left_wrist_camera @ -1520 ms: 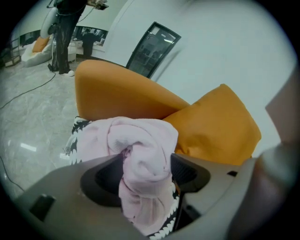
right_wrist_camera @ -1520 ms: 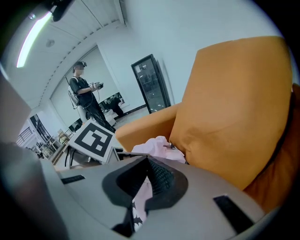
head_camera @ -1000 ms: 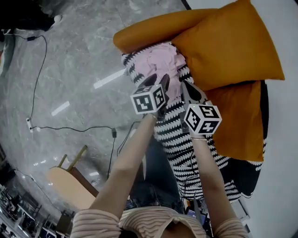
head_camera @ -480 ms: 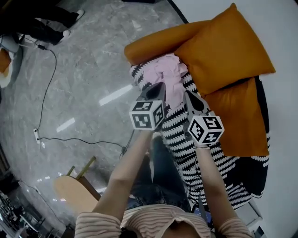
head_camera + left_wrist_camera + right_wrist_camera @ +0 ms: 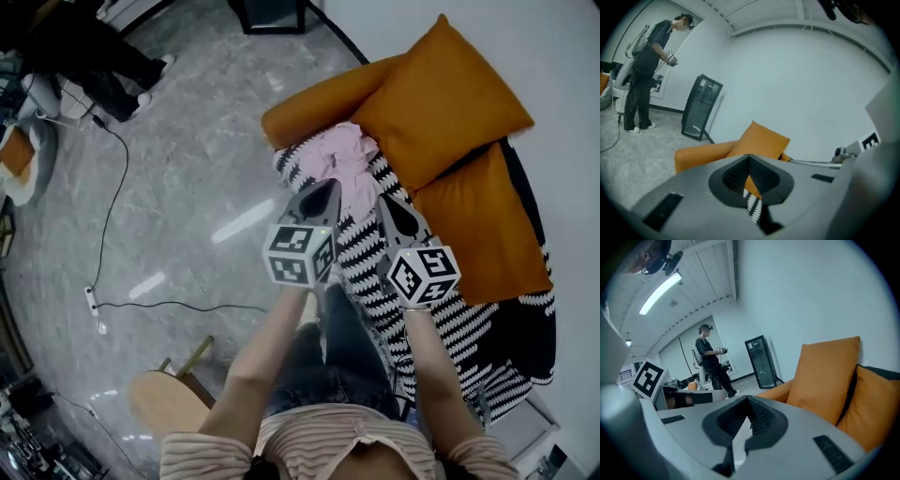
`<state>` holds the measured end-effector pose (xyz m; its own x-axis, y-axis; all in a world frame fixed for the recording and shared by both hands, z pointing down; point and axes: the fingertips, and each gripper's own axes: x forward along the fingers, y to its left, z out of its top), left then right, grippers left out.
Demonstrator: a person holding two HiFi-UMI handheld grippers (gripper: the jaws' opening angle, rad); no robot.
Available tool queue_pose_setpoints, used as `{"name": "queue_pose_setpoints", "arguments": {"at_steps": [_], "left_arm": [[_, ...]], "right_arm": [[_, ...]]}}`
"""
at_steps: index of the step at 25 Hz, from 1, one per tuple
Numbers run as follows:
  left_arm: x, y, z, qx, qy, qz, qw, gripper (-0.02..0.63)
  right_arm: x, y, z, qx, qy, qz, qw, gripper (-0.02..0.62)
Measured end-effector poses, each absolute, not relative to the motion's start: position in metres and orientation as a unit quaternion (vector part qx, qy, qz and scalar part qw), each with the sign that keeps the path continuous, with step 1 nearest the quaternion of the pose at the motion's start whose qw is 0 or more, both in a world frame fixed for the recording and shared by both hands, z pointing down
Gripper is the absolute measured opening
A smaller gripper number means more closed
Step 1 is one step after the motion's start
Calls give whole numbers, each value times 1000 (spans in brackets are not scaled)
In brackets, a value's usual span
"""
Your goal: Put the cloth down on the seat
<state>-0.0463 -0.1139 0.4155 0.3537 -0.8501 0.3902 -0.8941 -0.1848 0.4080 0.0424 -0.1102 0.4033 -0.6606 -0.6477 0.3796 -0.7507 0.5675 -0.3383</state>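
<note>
The pink cloth (image 5: 345,159) lies crumpled on the black-and-white striped seat (image 5: 375,272), at its far end beside the orange cushion (image 5: 441,103). My left gripper (image 5: 330,184) hangs above the near edge of the cloth, shut and empty. My right gripper (image 5: 382,199) is level with it over the stripes, to the cloth's right, jaws together with nothing between them. In the left gripper view the closed jaws (image 5: 749,157) point at the orange cushion (image 5: 761,140). The right gripper view shows its jaws (image 5: 748,398) met at the tips.
An orange bolster (image 5: 319,98) runs along the seat's far side. A second orange cushion (image 5: 483,234) lies at the right. A cable (image 5: 112,187) crosses the marble floor and a wooden stool (image 5: 169,398) stands near my legs. A person (image 5: 647,70) stands by a black cabinet (image 5: 701,108).
Both grippers have lifted up and back from the pink cloth, which stays on the seat. The left jaws, open over the cloth a second ago, are now together.
</note>
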Motion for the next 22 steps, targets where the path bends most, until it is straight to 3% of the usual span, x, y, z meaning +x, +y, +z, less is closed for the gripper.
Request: {"name": "queue_pose_setpoints", "arguments": {"at_steps": [22], "left_arm": [[-69, -2, 298, 810, -563, 30, 165, 12]], "right_arm": [[47, 2, 280, 421, -893, 158, 20, 8]]}}
